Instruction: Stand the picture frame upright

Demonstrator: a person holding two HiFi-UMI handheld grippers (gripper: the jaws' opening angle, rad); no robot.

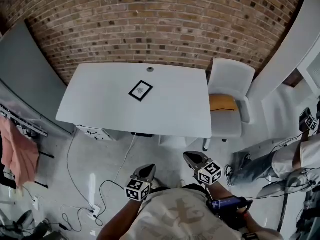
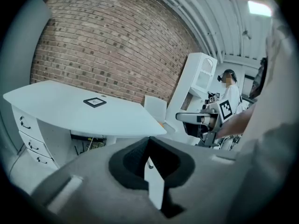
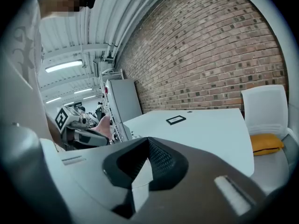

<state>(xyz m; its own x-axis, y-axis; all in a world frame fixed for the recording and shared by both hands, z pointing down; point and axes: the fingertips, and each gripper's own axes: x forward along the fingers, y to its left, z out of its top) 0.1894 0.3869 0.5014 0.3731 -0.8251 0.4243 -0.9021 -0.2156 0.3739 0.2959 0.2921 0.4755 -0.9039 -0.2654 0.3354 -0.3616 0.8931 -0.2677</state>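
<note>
A small black picture frame (image 1: 141, 90) lies flat near the middle of the white table (image 1: 100, 104). It also shows as a dark square, the frame (image 2: 95, 102) in the left gripper view and the frame (image 3: 175, 120) in the right gripper view. Both grippers hang low in front of the person, well short of the table's near edge. My left gripper (image 1: 147, 170) is shut with nothing in it, jaws meeting at the tips. My right gripper (image 1: 191, 157) is likewise shut and empty. Each gripper (image 2: 148, 141) (image 3: 148, 141) points toward the table.
A white chair (image 1: 231, 96) with a yellow cushion (image 1: 222, 102) stands at the table's right end. A drawer unit (image 1: 95, 132) sits under the table's left side. Cables (image 1: 107, 184) trail on the floor. Another person (image 1: 280, 164) sits at the right. A brick wall (image 1: 160, 24) stands behind.
</note>
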